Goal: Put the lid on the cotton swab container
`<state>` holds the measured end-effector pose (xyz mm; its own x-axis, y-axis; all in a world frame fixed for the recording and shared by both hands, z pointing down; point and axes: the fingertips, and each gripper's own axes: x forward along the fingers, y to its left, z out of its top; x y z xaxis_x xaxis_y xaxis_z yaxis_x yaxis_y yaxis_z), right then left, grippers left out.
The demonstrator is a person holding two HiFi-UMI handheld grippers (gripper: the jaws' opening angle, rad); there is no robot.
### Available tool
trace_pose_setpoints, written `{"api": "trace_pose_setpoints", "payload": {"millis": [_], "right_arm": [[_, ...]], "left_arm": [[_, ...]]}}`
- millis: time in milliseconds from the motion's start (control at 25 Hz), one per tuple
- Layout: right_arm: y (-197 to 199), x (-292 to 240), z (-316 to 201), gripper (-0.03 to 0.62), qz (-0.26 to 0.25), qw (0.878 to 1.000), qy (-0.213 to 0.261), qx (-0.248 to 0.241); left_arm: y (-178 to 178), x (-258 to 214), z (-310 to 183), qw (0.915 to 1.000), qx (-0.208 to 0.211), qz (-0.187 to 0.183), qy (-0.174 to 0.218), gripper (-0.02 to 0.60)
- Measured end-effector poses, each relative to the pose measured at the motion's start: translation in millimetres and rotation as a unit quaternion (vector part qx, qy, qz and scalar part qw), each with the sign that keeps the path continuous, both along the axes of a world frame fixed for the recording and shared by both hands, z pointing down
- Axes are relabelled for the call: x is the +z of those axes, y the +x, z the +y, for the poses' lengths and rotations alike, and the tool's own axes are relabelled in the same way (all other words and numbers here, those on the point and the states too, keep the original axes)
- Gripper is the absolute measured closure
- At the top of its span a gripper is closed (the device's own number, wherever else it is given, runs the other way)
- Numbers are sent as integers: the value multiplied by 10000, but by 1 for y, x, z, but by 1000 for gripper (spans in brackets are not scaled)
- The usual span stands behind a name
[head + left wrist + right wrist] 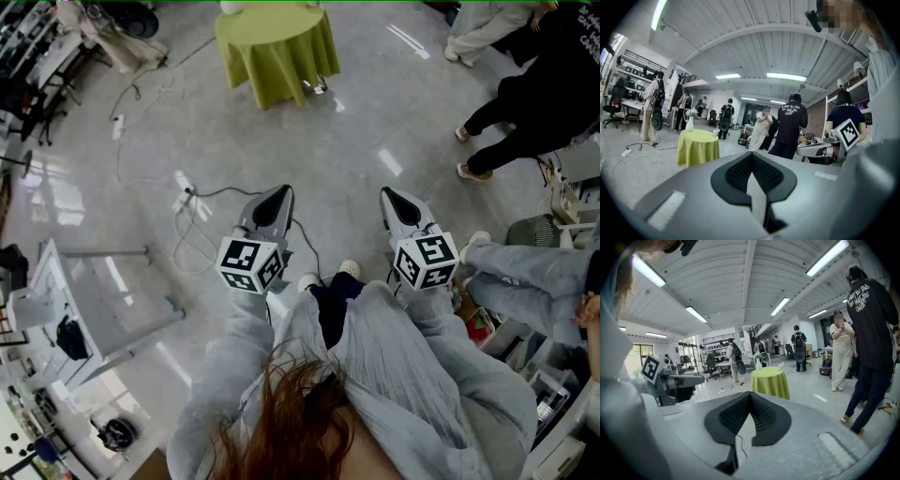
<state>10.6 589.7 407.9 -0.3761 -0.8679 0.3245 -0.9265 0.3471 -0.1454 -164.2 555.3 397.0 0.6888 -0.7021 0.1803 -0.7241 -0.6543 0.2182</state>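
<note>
Over the glossy grey floor (375, 112), the left hand-held gripper (280, 194) and the right hand-held gripper (390, 197) are held side by side, each with its jaws pressed together on nothing. Neither the cotton swab container nor its lid shows in any view. Such a lid is probably light, thin, slick plastic, best pinched gently across its rim. Ahead stands a round bench draped in yellow-green cloth (274, 52), bearing a white vase (689, 123). A white power strip with loose cables (185, 198) lies on the way, and a person in a black printed top (869, 329) stands to the right.
</note>
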Motion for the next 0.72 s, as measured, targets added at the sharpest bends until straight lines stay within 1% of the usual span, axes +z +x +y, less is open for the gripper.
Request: {"api": "trace_pose_setpoints", "payload": {"millis": [200,320,400,480,640,720], "right_arm": [[-24,-13,19,592,95,9995,280,-126],[-38,-16,28,592,108,9991,378,-125],[-42,-21,30,592,1,9987,501,-52],[-45,-26,32,592,-59,9982,589,7],[-49,-21,36,592,263,9979,578,120],[-56,-17,38,592,242,9980,578,103]], "left_arm": [[-22,-5,15,9998,-27,-119,149,568],[-35,-8,20,9998,-74,-19,205,568],[-42,-9,22,9997,-101,52,207,568],[-48,-9,23,9997,-122,41,206,568],[-58,-8,25,9996,-142,73,231,568],[-61,-3,28,9997,-117,71,192,568]]}}
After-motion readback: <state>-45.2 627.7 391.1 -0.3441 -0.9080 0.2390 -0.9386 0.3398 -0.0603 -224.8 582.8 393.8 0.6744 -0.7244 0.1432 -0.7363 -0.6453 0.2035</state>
